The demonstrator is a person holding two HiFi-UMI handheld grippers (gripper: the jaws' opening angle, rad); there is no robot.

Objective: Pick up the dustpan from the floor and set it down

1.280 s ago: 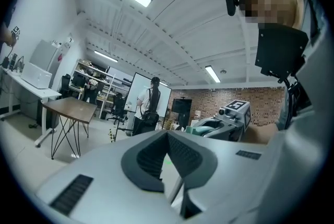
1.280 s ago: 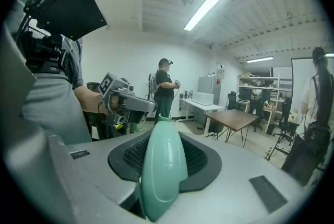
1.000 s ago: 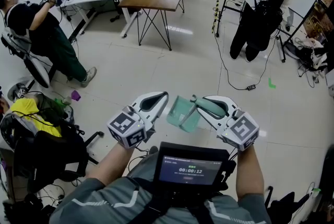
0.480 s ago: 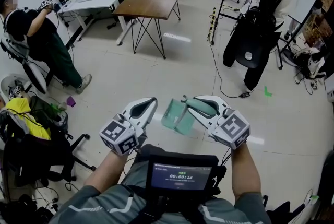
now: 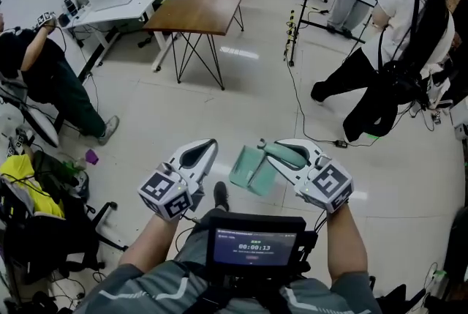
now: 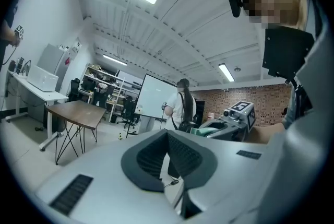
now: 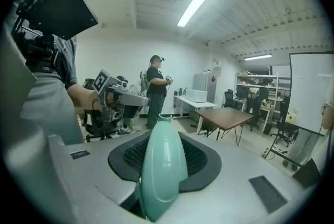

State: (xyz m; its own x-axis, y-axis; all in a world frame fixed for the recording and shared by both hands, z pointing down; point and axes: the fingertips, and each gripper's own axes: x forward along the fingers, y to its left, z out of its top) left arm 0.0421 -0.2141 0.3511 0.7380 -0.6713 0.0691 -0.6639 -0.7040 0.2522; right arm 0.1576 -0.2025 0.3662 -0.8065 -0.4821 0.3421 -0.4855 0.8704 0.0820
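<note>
A pale green dustpan (image 5: pixel 249 168) hangs above the floor in front of me in the head view. Its rounded handle (image 5: pixel 287 154) lies between the jaws of my right gripper (image 5: pixel 268 148), which is shut on it. In the right gripper view the handle (image 7: pixel 163 165) stands up between the black pads, and the pan itself is hidden below. My left gripper (image 5: pixel 210 148) is held beside the pan at its left, apart from it, with its jaws together and nothing in them. In the left gripper view the right gripper (image 6: pixel 230 124) shows off to the right.
A wooden table (image 5: pixel 201 1) and a white desk (image 5: pixel 111 4) stand ahead. One person sits at the left (image 5: pixel 40 67); another walks at the right (image 5: pixel 398 49). A black stand (image 5: pixel 292 23) with a trailing cable is ahead, and a chair with yellow cloth (image 5: pixel 29 177) is at the left.
I have moved across the floor, so the room has shifted in view. The person at the right has stepped away to the right. Both grippers keep their pose, with the dustpan still held.
</note>
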